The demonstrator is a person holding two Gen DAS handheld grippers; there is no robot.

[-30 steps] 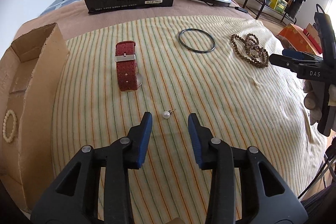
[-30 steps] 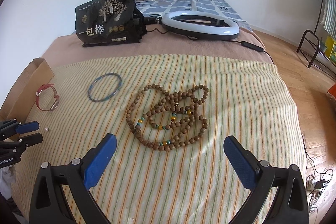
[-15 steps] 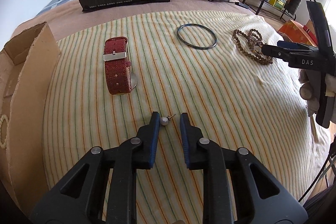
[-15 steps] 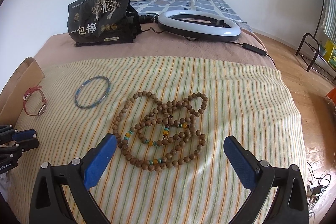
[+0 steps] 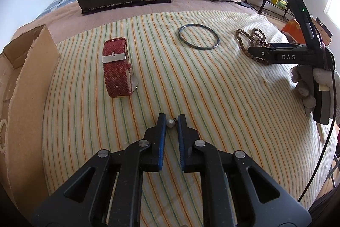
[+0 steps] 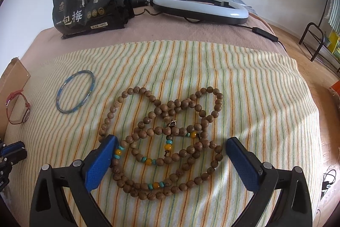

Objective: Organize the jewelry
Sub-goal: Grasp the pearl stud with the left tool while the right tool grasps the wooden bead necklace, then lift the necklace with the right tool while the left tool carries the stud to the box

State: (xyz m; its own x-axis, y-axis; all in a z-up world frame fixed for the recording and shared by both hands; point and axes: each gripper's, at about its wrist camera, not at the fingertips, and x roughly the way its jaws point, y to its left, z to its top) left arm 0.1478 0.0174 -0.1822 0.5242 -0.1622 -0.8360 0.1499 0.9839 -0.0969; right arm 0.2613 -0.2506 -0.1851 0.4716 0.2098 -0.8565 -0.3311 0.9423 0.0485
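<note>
Left gripper [image 5: 170, 123]: narrowed around pearl earring [image 5: 170, 123], contact seemingly on both pads.
Right gripper [image 6: 170, 154]: wide, straddling wooden bead necklace [image 6: 163, 137].

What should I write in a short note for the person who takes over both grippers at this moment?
Left gripper: nearly shut around the pearl earring on the striped cloth; a firm grip is not clear.
Right gripper: open, straddling the wooden bead necklace.
Done: a white bead bracelet lies in the cardboard box.
Left: earring, necklace, red watch, blue bangle, all on the cloth.
</note>
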